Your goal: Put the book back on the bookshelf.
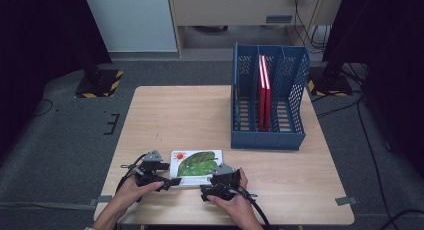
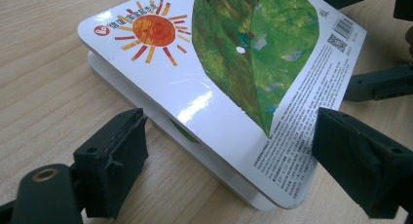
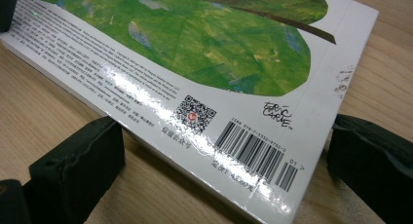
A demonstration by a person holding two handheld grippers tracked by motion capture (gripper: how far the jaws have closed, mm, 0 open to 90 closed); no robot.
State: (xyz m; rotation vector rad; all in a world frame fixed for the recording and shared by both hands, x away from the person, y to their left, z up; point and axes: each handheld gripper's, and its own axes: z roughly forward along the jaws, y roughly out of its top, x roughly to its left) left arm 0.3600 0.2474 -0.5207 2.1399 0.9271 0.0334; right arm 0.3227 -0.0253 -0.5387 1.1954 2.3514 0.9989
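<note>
From the high view, a picture book (image 1: 195, 164) with a green leaf and an orange sun on its white cover lies flat near the front edge of the desk (image 1: 200, 115), a little left of the middle. The left gripper (image 1: 167, 182) sits at the book's front left corner, and the right gripper (image 1: 206, 190) sits at its front right corner, each held in a person's hand. A blue file rack (image 1: 268, 97) stands toward the back right corner of the desk, well apart from the book, with red folders (image 1: 264, 92) upright in its middle slot.

In the left gripper view, the left gripper (image 2: 229, 156) has its jaws spread wide. A corner of the book (image 2: 219, 87) lies between them on the desk. The left pad stands just clear of the book's edge; whether the right pad touches the cover I cannot tell.

In the right gripper view, the right gripper (image 3: 224, 160) also has its jaws spread. The book's barcode corner (image 3: 253, 156) pokes out between the two pads, with a gap of bare desk showing on each side.
</note>
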